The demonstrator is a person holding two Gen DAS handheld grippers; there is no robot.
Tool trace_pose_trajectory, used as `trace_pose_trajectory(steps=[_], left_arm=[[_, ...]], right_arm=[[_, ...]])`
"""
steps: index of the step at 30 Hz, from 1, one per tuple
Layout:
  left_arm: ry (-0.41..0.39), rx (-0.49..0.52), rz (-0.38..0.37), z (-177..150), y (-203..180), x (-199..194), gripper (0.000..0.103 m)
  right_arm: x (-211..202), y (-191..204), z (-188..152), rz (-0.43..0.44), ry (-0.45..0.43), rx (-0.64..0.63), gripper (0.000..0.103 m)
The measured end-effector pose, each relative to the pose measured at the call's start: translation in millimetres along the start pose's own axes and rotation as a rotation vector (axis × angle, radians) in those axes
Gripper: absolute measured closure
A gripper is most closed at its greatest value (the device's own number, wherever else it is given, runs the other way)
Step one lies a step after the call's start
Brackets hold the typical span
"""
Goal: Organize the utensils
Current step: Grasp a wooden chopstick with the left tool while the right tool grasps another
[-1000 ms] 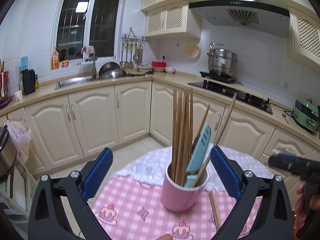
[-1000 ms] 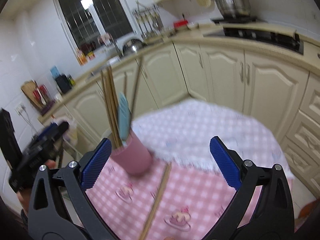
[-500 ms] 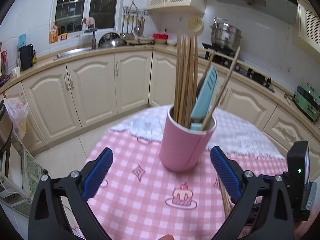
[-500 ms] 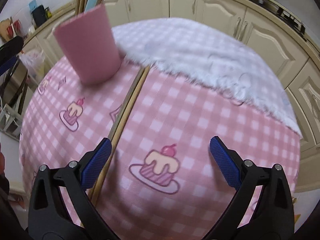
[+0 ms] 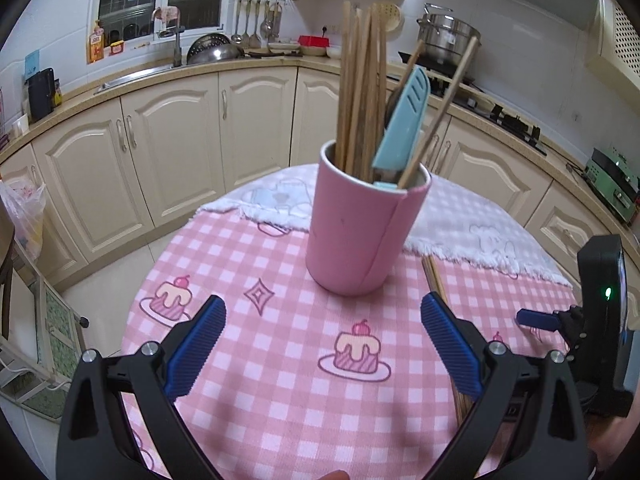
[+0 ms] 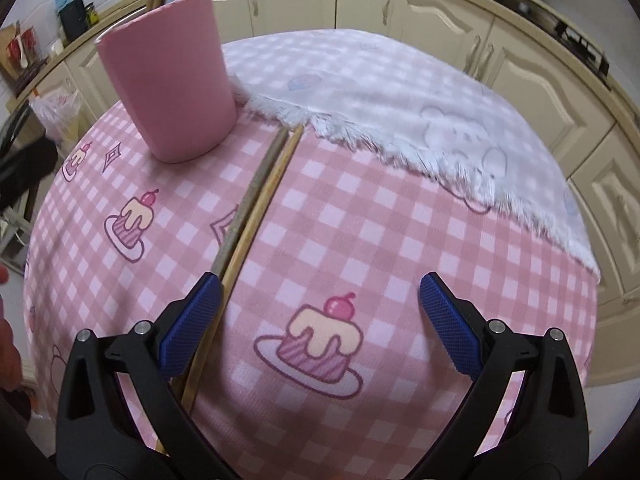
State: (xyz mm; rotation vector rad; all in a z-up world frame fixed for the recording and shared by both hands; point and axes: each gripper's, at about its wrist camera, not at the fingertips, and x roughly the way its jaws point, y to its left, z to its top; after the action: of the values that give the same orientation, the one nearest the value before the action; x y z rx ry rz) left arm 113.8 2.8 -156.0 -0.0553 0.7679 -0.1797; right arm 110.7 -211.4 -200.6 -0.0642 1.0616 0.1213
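A pink holder cup [image 5: 362, 232] stands on the pink checked tablecloth [image 5: 280, 344], filled with several wooden chopsticks [image 5: 360, 88] and a light blue spatula [image 5: 402, 120]. In the right wrist view the cup [image 6: 172, 80] is at the upper left. A loose pair of chopsticks [image 6: 256, 208] lies on the cloth beside it, running under the left finger of my right gripper [image 6: 320, 308], which hovers open above the table. The same pair [image 5: 434, 276] shows right of the cup in the left wrist view. My left gripper [image 5: 322, 336] is open in front of the cup, empty.
A white fringed cloth [image 6: 400, 92] covers the far part of the round table. Cream kitchen cabinets [image 5: 168, 148] and a counter with sink and stove ring the room behind. My right gripper's body [image 5: 600, 320] shows at the right edge of the left wrist view.
Both grippers have dropped lower and closer to the table. The right one tilted down over the loose chopsticks, the left one came nearer the cup. Both stayed open.
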Motion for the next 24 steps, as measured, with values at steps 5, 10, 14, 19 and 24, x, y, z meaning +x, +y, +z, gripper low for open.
trace_pose_trajectory(steps=[5, 10, 14, 19, 24], left_arm=[[0.013, -0.001, -0.006, -2, -4, 3, 0.007], [0.032, 0.000, -0.010, -2, -7, 6, 0.007], [0.091, 0.021, -0.033, -6, -18, 16, 0.007], [0.143, 0.096, -0.045, -14, -44, 31, 0.007], [0.214, 0.164, -0.030, -16, -68, 58, 0.008]], right_arm=[[5, 11, 6, -0.011, 0.016, -0.039, 0.006], [14, 18, 10, -0.040, 0.004, -0.079, 0.006], [8, 5, 1, -0.013, 0.010, -0.069, 0.008], [0, -25, -12, 0.009, 0.024, -0.074, 0.008], [-3, -43, -7, 0.012, 0.030, -0.052, 0.015]])
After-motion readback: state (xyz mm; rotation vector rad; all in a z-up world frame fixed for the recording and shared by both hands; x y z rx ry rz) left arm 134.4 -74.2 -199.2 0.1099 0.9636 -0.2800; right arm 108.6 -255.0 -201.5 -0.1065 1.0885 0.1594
